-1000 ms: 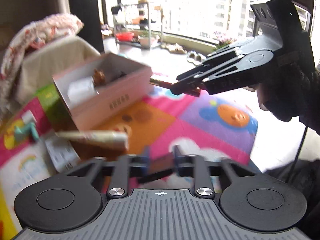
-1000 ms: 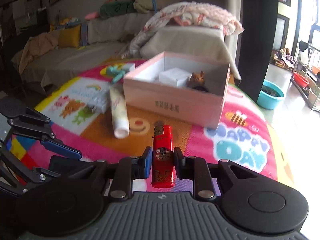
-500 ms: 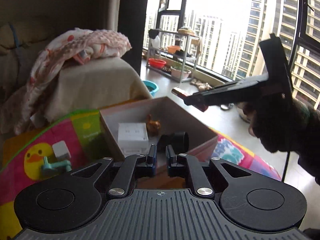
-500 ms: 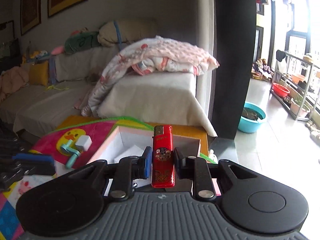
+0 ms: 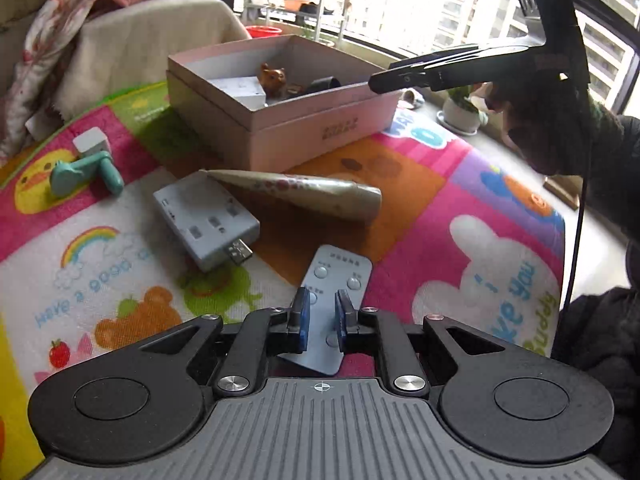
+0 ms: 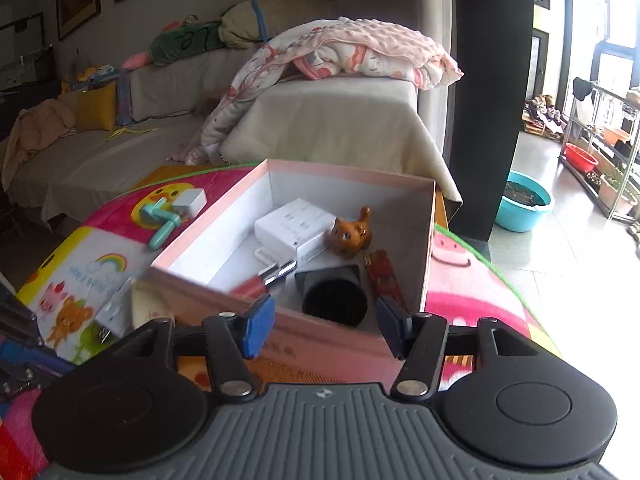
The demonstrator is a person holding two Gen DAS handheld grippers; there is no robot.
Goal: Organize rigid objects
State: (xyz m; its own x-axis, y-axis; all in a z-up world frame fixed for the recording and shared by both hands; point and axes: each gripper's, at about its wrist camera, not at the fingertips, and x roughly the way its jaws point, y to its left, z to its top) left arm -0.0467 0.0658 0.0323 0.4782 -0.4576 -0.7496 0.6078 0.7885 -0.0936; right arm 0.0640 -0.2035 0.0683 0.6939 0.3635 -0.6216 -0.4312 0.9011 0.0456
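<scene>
Remote control [image 5: 334, 306] was the thing my next move turned on: a flat grey-blue slab low in the centre of the left wrist view, lying on the play mat [image 5: 460, 184] with its long axis running up the frame and leaning slightly right, much along the line of my left gripper [image 5: 319, 314]. Its near half lay between the blue pads, which were just beginning to part and, as far as I could judge, not pressing on it. That hand was plainly the nearer one.

My right gripper [image 6: 324, 322] hovered at the near wall of the pink box [image 6: 352, 170], jaws spreading and empty. Below, the red lighter [image 6: 385, 276] lay on the box floor at the right, beside a black cylinder [image 6: 334, 298], an orange animal figure [image 6: 352, 232] and a white block [image 6: 294, 226].

Outside the box, a cream tube [image 5: 304, 192] and a grey adapter [image 5: 206, 214] waited mid-frame, a teal toy [image 5: 86, 168] at the left. Behind stood a covered sofa and bright windows.
</scene>
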